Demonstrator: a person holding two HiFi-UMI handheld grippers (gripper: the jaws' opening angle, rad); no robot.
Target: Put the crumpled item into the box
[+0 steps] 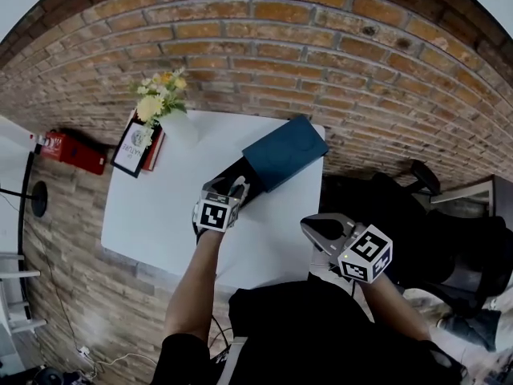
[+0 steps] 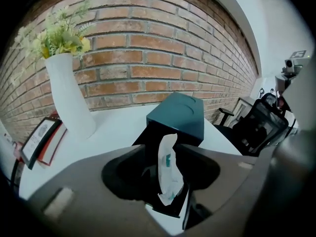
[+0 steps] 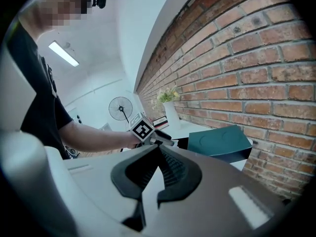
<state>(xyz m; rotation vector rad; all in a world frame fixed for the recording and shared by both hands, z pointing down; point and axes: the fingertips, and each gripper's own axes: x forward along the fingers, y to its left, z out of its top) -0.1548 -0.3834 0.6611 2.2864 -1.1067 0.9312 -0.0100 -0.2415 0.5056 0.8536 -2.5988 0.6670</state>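
Note:
A crumpled white wrapper with teal print stands between the jaws of my left gripper, right over the open black box. The jaws stand apart and do not clamp it. The box's dark teal lid rests tilted at the box's far end. In the head view the left gripper hangs over the box beside the lid on the white table. My right gripper is shut and empty, held off the table's front right corner; its pads meet at the tips.
A white vase of flowers and a framed card on red books stand at the table's far left. A brick wall lies behind. A red fire extinguisher is on the floor at left, a black chair at right.

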